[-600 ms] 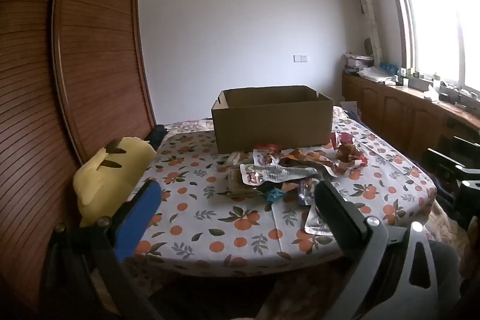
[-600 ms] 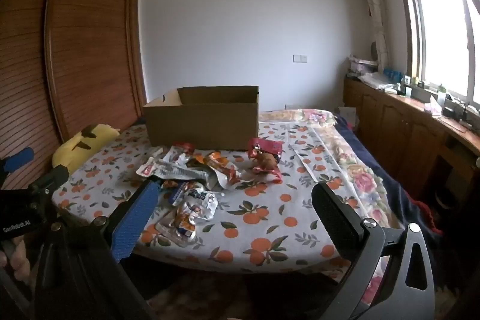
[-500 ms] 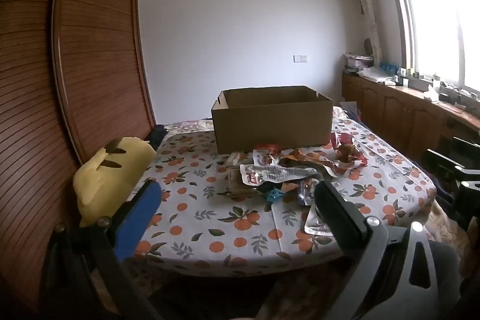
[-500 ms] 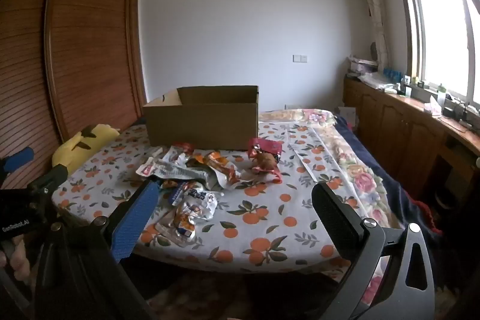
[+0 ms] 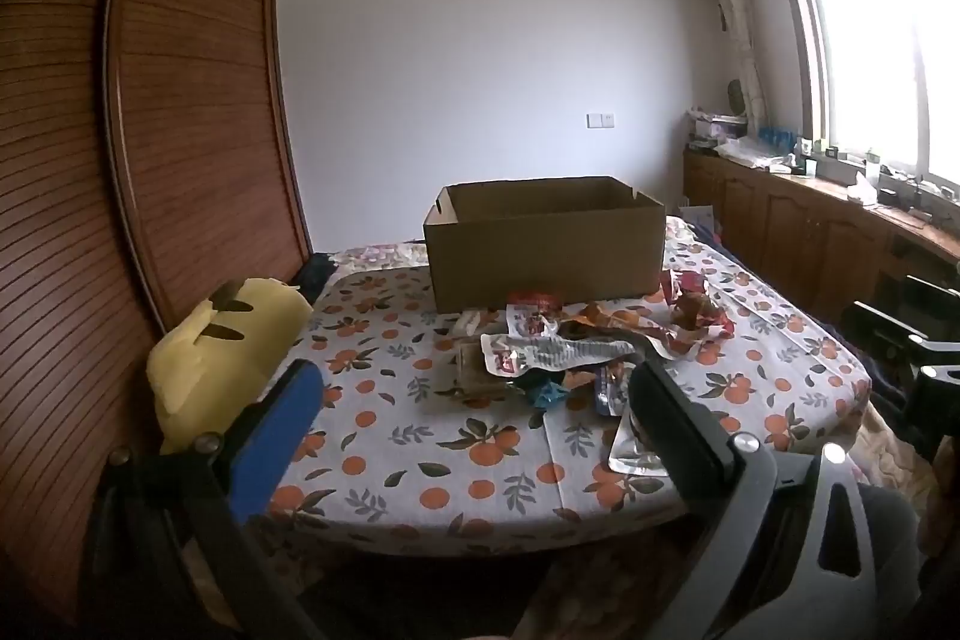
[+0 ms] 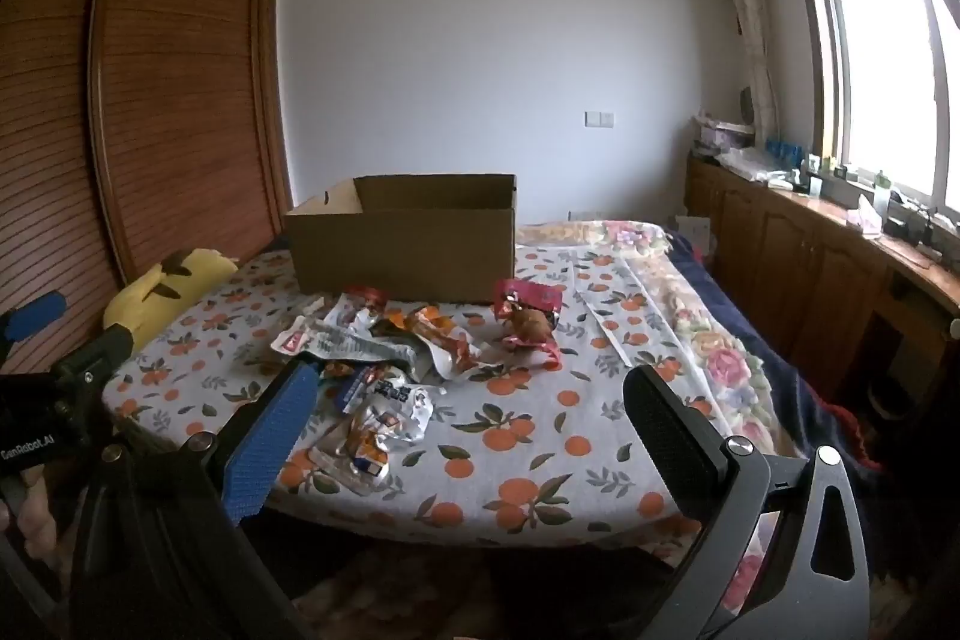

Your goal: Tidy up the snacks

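Note:
A heap of snack packets [image 5: 558,358] [image 6: 372,340] lies on a table covered with an orange-print cloth [image 5: 420,436] [image 6: 540,436]. Behind the heap stands an open brown cardboard box [image 5: 543,244] [image 6: 408,238]. A red packet [image 6: 528,310] lies to the right of the heap. My left gripper [image 5: 474,400] is open, short of the table's near edge, with nothing between its fingers. My right gripper [image 6: 474,400] is likewise open and holds nothing, also back from the near edge. The left gripper's body [image 6: 54,400] shows at the left of the right wrist view.
A yellow plush toy [image 5: 222,358] [image 6: 162,292] lies at the table's left edge beside a wooden slatted wardrobe [image 5: 180,130]. Wooden cabinets [image 6: 810,268] with clutter run under the window on the right. A bed with floral covers [image 6: 690,316] lies right of the table.

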